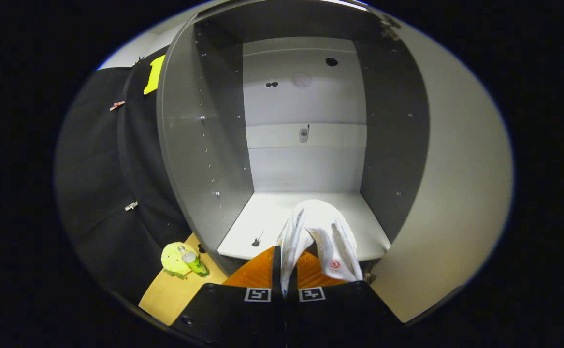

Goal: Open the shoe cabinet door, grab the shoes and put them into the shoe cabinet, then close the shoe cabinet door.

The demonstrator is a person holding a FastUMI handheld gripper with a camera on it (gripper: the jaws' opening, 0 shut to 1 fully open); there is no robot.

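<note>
Gripper (284,263): jaws pressed close, pinching the edge of a white shoe (321,238) between them. Shoe: toe ahead of the jaws, over the front lip of the cabinet (306,121) shelf. Cabinet: open, grey side panels either side of the jaws, pale back wall beyond. Door (455,193): swung open to the right. Green bottle (194,262) and yellow-green toy (174,258): left of the jaws, on a wooden surface (170,292), apart from the shoe.
</note>
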